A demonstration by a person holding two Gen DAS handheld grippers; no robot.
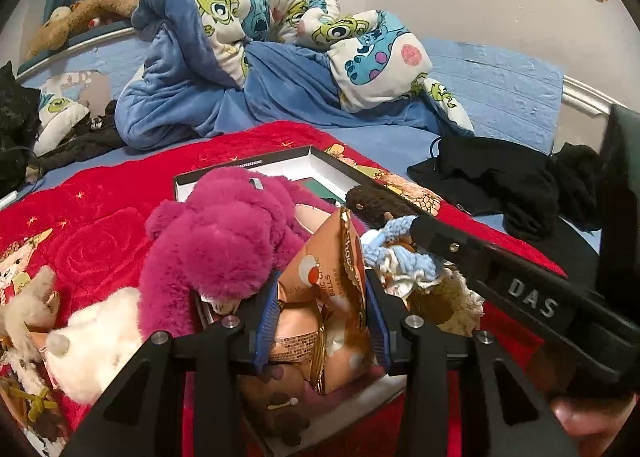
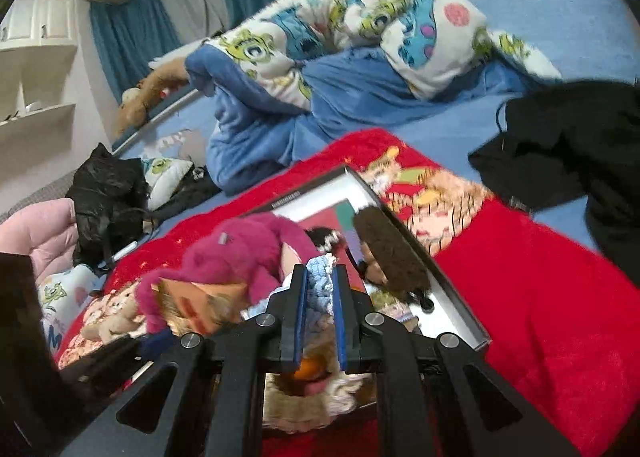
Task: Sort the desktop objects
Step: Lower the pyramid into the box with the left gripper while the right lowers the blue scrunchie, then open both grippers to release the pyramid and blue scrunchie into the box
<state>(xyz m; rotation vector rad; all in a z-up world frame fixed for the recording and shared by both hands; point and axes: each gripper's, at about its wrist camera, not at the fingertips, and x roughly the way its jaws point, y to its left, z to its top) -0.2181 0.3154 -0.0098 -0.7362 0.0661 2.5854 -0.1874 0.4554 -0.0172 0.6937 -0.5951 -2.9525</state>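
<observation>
A cartoon-print blanket point(image 1: 256, 41) and black clothes point(image 1: 492, 177) lie on the bed.

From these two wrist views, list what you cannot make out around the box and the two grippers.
- Box floor: both views, mostly covered by the magenta plush, the snack bag and other toys.
- Snack bag's full label: left wrist view, creased foil and the left gripper fingers cover it.
- Blue crochet item: right wrist view, blurred and partly hidden by the right gripper; its shape is unclear.
- Dark brown plush: right wrist view, motion-blurred.
</observation>
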